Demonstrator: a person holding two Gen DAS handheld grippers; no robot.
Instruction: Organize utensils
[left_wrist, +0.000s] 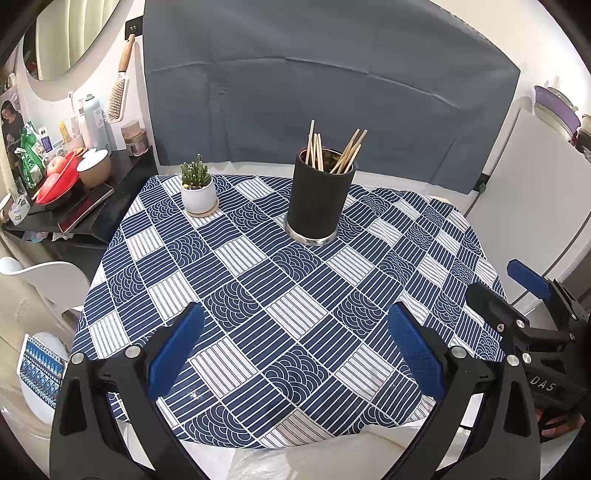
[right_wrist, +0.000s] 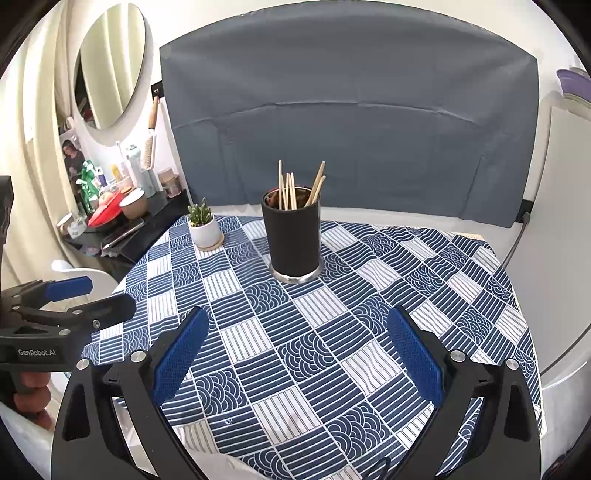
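Note:
A black cylindrical holder (left_wrist: 318, 195) with a metal base stands upright at the far middle of the table and holds several wooden chopsticks (left_wrist: 332, 151). It shows in the right wrist view too (right_wrist: 293, 240), with the chopsticks (right_wrist: 295, 186) sticking out. My left gripper (left_wrist: 295, 343) is open and empty above the near part of the table. My right gripper (right_wrist: 295, 343) is open and empty as well. Each gripper appears in the other's view: the right one (left_wrist: 517, 295) at the right edge, the left one (right_wrist: 92, 295) at the left edge.
A blue and white patterned cloth (left_wrist: 295, 295) covers the table. A small potted succulent (left_wrist: 197, 188) stands at the far left of it. A cluttered dark side shelf (left_wrist: 74, 206) and a white chair (left_wrist: 44, 280) are to the left. A grey backdrop (left_wrist: 332, 92) hangs behind.

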